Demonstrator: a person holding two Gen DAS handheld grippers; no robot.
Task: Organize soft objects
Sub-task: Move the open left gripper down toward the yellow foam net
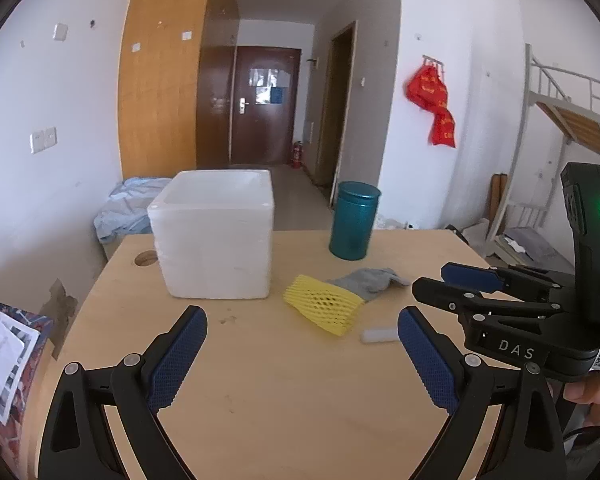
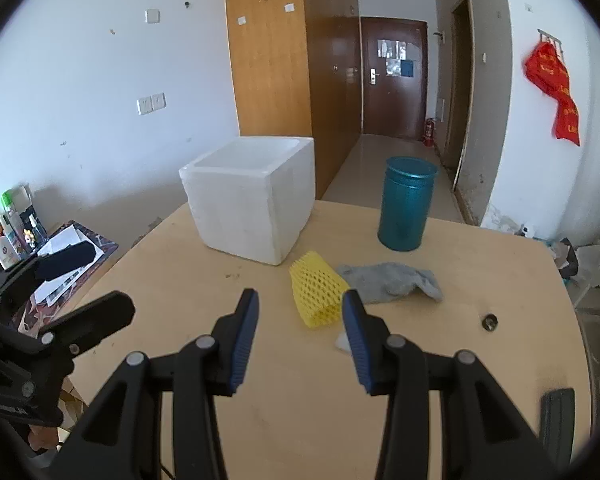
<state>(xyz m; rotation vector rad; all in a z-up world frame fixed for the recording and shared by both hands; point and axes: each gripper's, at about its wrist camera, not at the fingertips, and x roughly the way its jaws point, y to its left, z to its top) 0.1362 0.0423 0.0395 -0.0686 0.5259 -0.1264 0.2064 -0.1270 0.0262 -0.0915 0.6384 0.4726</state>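
Note:
A yellow foam net sleeve (image 1: 322, 304) (image 2: 316, 288) lies on the wooden table (image 1: 260, 380), touching a crumpled grey sock (image 1: 370, 282) (image 2: 392, 278) to its right. A small white foam piece (image 1: 378, 335) (image 2: 342, 342) lies just in front of them. Further back stands an open white foam box (image 1: 214, 240) (image 2: 252, 208). My left gripper (image 1: 304, 344) (image 2: 96, 284) hovers open and empty over the table's near side. My right gripper (image 2: 301, 295) (image 1: 432, 280) has its jaws partly apart with nothing between them, just short of the net sleeve.
A teal metal can (image 1: 354, 220) (image 2: 406, 204) stands upright behind the sock. The table has a round hole (image 1: 146, 258) left of the box and a small dark fitting (image 2: 489, 322) at the right. Papers and bottles (image 2: 8, 232) sit on a side surface to the left.

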